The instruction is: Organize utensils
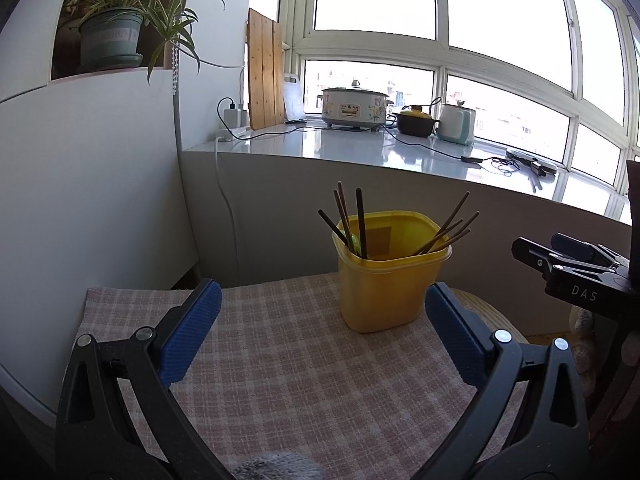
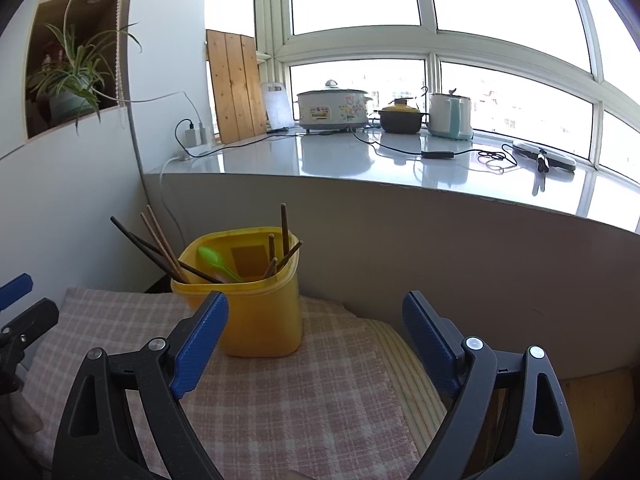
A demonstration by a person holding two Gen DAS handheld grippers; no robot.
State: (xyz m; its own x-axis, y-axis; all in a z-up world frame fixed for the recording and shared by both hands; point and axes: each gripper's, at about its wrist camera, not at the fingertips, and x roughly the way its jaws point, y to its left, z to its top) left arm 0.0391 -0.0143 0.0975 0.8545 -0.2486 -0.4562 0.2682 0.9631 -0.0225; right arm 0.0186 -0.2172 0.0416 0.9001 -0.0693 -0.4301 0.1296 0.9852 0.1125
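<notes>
A yellow plastic tub (image 1: 384, 280) (image 2: 256, 308) stands on the pink checked cloth (image 1: 304, 376) (image 2: 288, 396). Several brown chopsticks (image 1: 448, 232) (image 2: 160, 244) lean inside it, along with a green spoon (image 2: 216, 262). My left gripper (image 1: 322, 296) is open, its blue pads wide apart and empty, with the tub a little beyond and between them. My right gripper (image 2: 316, 304) is open too, with nothing between its pads; the tub sits just past its left pad. Part of the right gripper shows at the right edge of the left wrist view, and part of the left gripper at the left edge of the right wrist view.
Behind the cloth rises a grey wall with a glossy white windowsill (image 1: 360, 148) (image 2: 360, 156) holding a rice cooker (image 1: 354, 110), a dark pot (image 1: 416, 120), a kettle (image 1: 456, 124) and cables. A white cabinet with a potted plant (image 1: 116, 32) stands at left.
</notes>
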